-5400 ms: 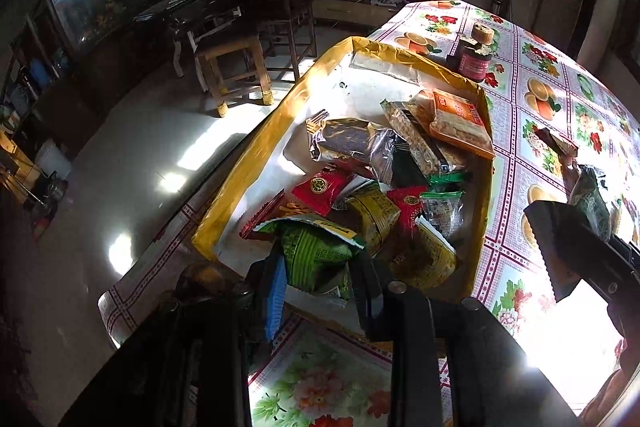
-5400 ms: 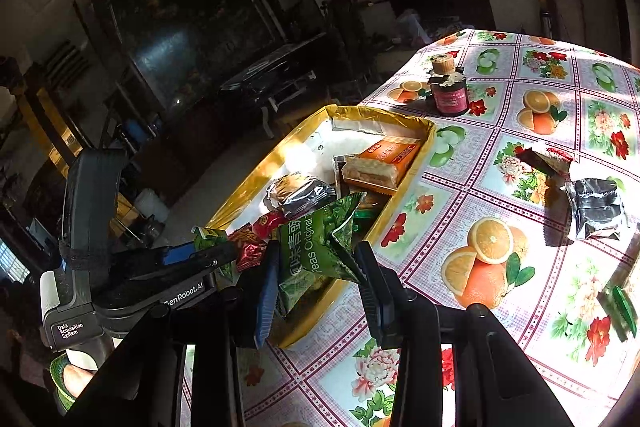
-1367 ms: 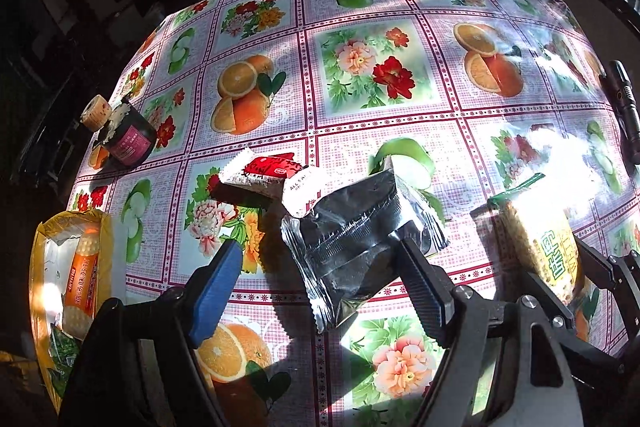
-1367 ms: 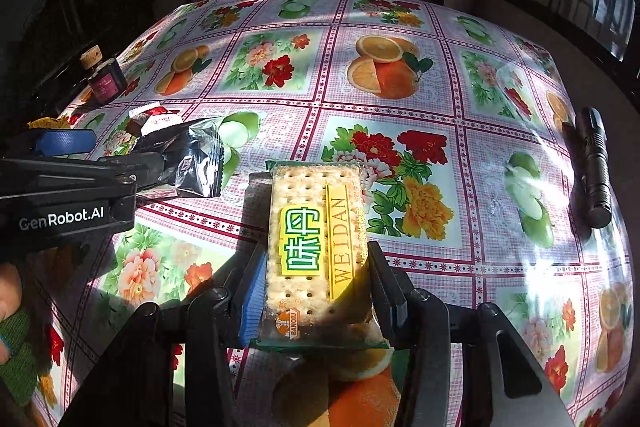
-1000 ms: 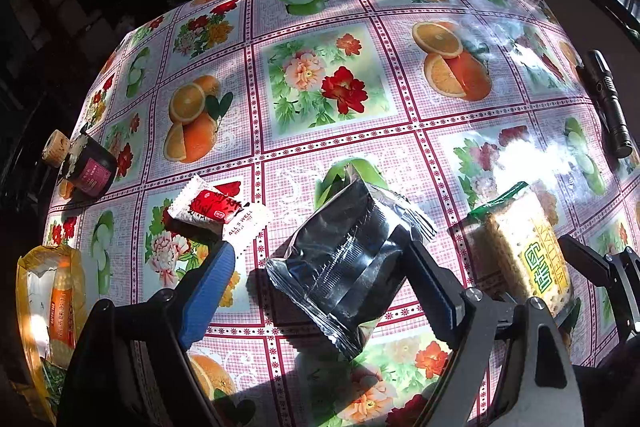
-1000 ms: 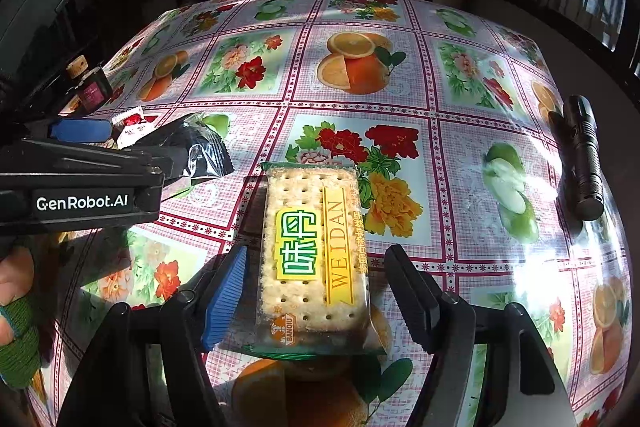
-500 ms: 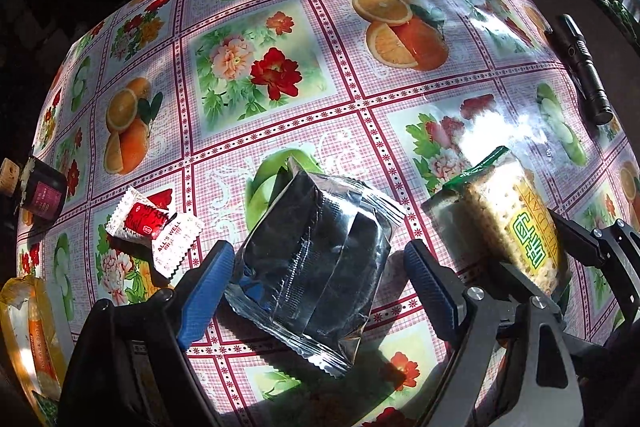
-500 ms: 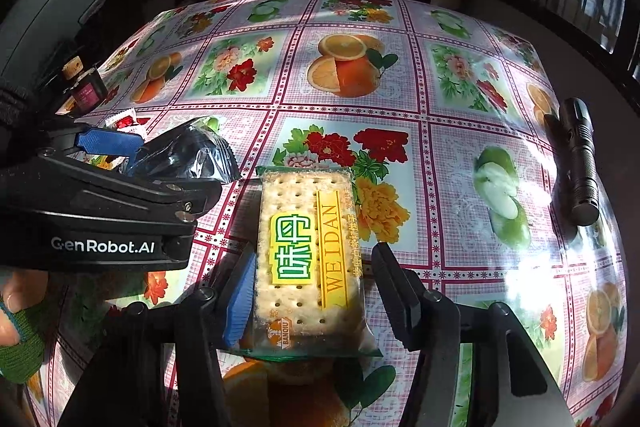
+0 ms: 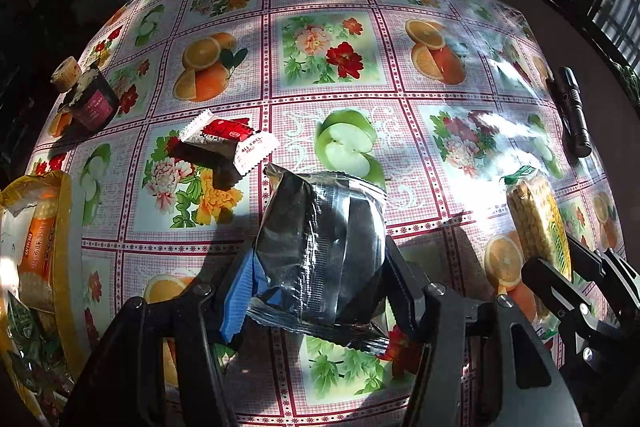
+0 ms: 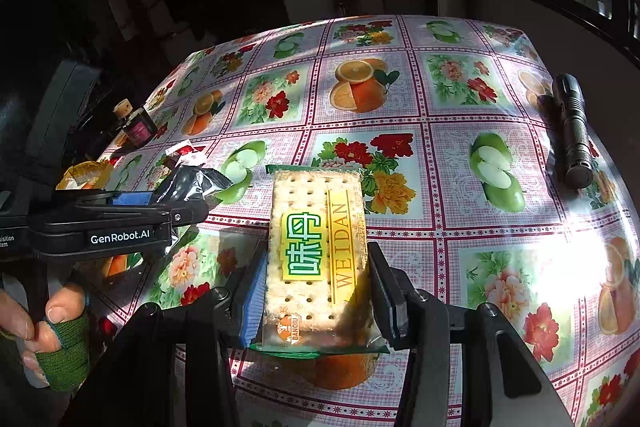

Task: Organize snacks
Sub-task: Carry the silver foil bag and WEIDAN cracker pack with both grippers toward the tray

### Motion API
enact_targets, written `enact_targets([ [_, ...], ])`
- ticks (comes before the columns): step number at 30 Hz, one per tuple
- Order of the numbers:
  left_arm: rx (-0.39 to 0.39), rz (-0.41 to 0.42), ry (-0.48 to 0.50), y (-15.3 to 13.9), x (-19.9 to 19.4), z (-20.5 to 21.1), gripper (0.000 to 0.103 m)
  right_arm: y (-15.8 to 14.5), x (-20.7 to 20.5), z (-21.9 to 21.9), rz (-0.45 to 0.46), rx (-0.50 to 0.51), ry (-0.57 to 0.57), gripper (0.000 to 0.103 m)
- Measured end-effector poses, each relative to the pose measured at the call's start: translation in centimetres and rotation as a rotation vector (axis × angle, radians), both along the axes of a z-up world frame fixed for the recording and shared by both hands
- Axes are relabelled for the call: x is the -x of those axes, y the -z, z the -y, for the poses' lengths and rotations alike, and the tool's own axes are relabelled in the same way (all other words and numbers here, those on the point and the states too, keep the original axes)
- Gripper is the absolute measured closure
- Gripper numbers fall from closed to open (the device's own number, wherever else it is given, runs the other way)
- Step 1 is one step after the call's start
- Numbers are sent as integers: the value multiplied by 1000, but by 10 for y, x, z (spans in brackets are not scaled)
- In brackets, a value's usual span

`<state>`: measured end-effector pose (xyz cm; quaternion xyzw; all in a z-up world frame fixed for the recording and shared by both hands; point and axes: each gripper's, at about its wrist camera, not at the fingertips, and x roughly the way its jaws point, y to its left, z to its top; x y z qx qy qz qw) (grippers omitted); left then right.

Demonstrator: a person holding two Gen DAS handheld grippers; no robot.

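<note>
My left gripper (image 9: 316, 283) is shut on a silver foil snack bag (image 9: 320, 247) and holds it just above the flowered tablecloth; the bag also shows in the right wrist view (image 10: 192, 187). My right gripper (image 10: 316, 287) is shut on a cracker pack marked WEIDAN (image 10: 316, 251), also lifted off the cloth; it shows at the right of the left wrist view (image 9: 536, 227). A small red and white snack packet (image 9: 228, 139) lies on the table beyond the foil bag. A yellow-rimmed tray (image 9: 64, 247) with an orange cracker pack and other snacks is at the far left.
A dark jar with a cork stopper (image 9: 88, 99) stands at the table's far left. A black flashlight (image 10: 572, 135) lies near the right edge. The table edge curves round the far side, with dark room beyond.
Both grippers have closed onto their packs and lifted them slightly. The left view has swung back toward the tray side, so the jar and tray show again.
</note>
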<state>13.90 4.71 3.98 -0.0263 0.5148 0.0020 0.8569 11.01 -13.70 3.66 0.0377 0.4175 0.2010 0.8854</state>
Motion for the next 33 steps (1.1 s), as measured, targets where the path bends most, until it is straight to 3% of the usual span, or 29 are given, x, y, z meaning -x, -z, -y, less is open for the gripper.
enact_targets([
  [5,-21,42,-117,-24,52,-29,45,-9,23,-24,9,-51,-74,54],
  [14,-96,81,-299,-41,124,-76,45,-15,49,-68,-31,-179,-220,53],
  [17,-117,92,-339,-46,142,-89,45,-18,58,-86,-27,-179,-262,53],
  [33,-143,87,-467,-45,186,-147,44,-32,88,-161,-22,-177,-426,53],
])
